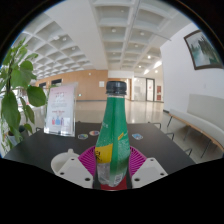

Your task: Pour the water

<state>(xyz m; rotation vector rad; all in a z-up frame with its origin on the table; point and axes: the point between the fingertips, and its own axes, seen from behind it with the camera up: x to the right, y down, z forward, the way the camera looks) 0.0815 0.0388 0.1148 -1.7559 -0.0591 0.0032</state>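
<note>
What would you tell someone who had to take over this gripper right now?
Gripper: its fingers sit on either side of the green bottle; whether they press on it cannot be told.
Bottle: upright on the dark table, green cap on.
Beyond it: a sign and a plant stand at the table's far side.
Done: gripper brought to the bottle.
Left: no cup to pour into is in view; find one, open the bottle, pour.
</note>
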